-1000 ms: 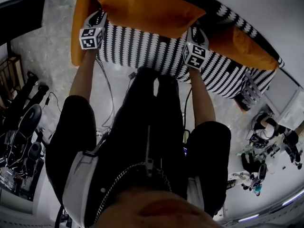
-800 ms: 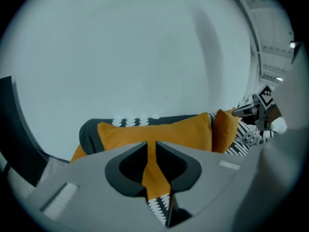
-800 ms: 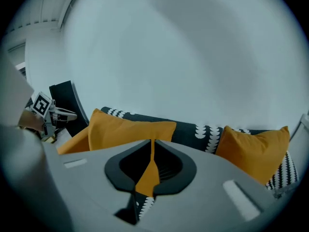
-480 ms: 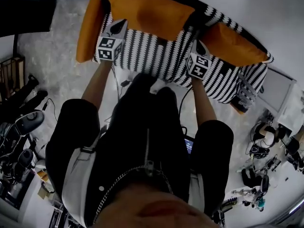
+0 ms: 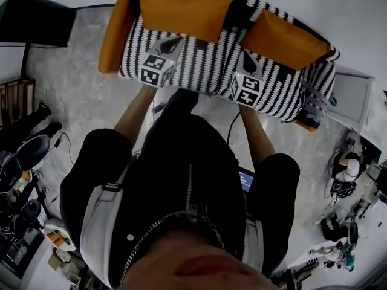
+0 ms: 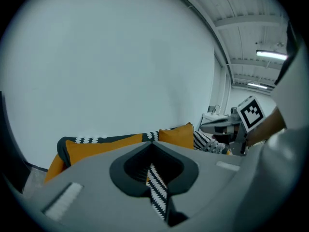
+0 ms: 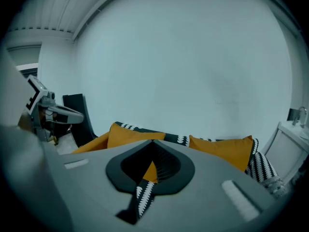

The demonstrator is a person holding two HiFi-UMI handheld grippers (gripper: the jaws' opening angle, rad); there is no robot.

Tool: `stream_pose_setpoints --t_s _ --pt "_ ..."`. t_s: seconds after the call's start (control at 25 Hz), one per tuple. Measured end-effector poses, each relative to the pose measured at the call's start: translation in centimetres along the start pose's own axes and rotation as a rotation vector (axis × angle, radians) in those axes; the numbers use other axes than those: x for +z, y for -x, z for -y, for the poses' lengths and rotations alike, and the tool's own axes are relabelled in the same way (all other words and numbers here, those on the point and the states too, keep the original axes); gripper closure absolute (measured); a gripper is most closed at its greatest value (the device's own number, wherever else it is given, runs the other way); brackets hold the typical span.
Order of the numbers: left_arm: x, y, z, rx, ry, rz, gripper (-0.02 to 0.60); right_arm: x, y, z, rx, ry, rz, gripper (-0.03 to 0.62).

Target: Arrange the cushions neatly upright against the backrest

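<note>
Two orange cushions stand upright against the backrest of the black-and-white patterned sofa (image 5: pixel 199 59): the left cushion (image 5: pixel 181 11) (image 7: pixel 128 134) and the right cushion (image 5: pixel 284 41) (image 7: pixel 224 151). My left gripper (image 5: pixel 171 41) (image 6: pixel 153 146) hovers over the seat in front of the left cushion, jaws shut, nothing in them. My right gripper (image 5: pixel 247 58) (image 7: pixel 153 144) hangs over the seat between the two cushions, also shut and empty. Neither gripper touches a cushion.
An orange pad (image 5: pixel 110 35) covers the sofa's left arm. A dark chair (image 5: pixel 36 23) stands at the far left and a white cabinet (image 5: pixel 351 101) beside the sofa's right end. Cables and gear lie on the floor at both sides.
Both grippers have drawn back from the left cushion's lower corners to above the seat. That cushion now rests against the backrest.
</note>
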State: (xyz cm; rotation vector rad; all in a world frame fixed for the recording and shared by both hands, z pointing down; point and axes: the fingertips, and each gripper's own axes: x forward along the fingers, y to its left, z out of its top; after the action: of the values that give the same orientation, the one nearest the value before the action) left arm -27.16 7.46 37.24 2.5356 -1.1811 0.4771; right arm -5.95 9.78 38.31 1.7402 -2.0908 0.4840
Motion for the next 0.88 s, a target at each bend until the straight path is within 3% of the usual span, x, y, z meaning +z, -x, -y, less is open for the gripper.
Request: stream_pose_setpoints --t_s 0.24,0.44,0.68,0.88 --pt "-1.4 4.6 11.1 -0.024 -0.012 0.009 0.571 -3.8 10.6 0.6 0.013 -0.043 0.042 0.592" --pt "-1.9 8.4 16.5 -0.075 -0.006 0.002 0.571 -4.7 17.1 -0.8 0.021 -0.049 0.068 0.592" --pt "-2.8 12.1 19.8 -0.097 -0.051 -0.022 0.571 -5.6 22.1 -2.1 0.039 -0.082 0.087 0.592" --pt "-3.3 13.9 19.4 -0.099 -0.067 -0.031 0.571 -5.2 22.6 -4.4 0.065 -0.064 0.096 0.592"
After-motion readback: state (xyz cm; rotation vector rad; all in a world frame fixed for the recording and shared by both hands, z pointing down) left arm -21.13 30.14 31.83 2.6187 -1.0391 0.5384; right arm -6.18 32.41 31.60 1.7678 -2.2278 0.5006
